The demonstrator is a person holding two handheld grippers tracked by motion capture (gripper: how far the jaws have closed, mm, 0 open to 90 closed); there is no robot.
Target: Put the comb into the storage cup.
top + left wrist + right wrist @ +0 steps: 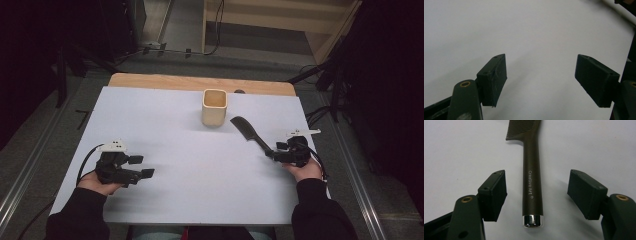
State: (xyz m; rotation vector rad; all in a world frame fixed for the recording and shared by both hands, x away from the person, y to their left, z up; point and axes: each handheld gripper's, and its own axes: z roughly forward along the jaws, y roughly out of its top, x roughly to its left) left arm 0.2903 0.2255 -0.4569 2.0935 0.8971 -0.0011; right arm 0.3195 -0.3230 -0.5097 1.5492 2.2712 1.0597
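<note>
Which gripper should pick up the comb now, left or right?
Right. The right gripper already has its open jaws on either side of the comb handle, which lies flat on the white table. The left gripper sits open at the far left over bare table, away from the comb.

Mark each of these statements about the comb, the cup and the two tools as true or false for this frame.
1. The comb lies flat on the white table cover. True.
2. The right tool is clamped on the comb handle. False: its jaws stand open on either side of the handle, not touching it.
3. The comb stands inside the beige cup. False: it lies on the cover beside the cup.
4. The left tool has nothing between its jaws. True.
5. The comb handle ends in a shiny metal cap. True.
6. The beige cup lies tipped on its side. False: it stands upright, opening up.
</note>
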